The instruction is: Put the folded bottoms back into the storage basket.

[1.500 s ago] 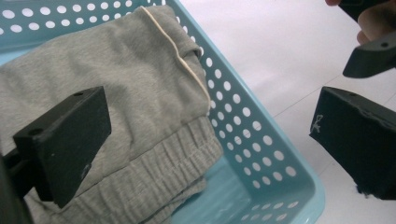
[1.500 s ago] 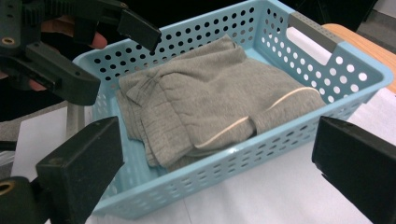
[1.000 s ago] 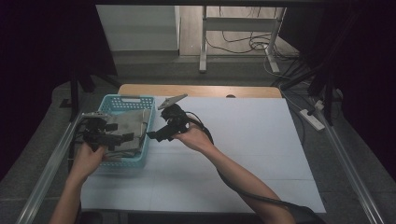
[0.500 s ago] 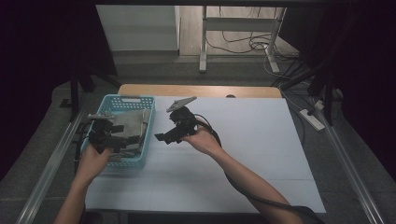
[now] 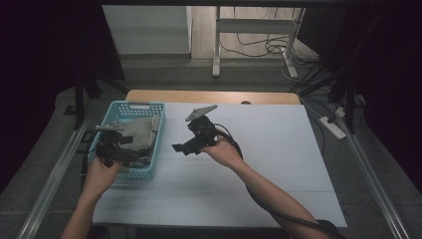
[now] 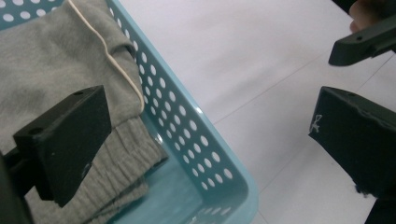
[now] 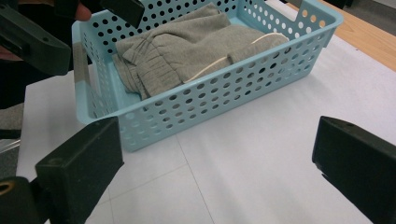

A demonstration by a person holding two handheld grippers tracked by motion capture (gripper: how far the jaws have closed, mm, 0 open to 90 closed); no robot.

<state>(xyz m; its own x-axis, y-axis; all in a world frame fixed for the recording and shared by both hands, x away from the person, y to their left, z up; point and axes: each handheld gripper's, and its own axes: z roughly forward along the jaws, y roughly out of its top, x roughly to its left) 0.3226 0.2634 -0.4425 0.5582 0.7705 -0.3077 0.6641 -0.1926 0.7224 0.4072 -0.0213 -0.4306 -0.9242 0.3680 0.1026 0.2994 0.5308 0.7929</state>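
Hovering my left gripper [image 5: 130, 155] over the near end of the blue basket [image 5: 149, 172], jaws spread wide and holding nothing, I keep my right gripper [image 5: 180, 148] above the bare white worktop [image 5: 278, 149] just beside the basket, its jaws likewise spread and empty. The grey garment [image 7: 196, 46] lies folded inside the basket, filling most of its floor.

Risks, as I judge them: in the left gripper view one jaw hangs over the cloth and the other outside the wall, so closing here would likely clamp the basket's rim [image 6: 196, 112] rather than the fabric. Pinching only the cream drawstring [image 6: 119, 65] would drag a cord, not the garment. A light plastic basket may lift or slide with the cloth if nothing steadies it.

Materials: the garment is soft, matte fleece-like knit with a ribbed, gathered band [image 7: 140, 60]; it should bunch and sag when lifted. The basket is thin, smooth, rectangular plastic, perforated with round holes, with handle slots in its end walls. The worktop is flat and faintly lined.
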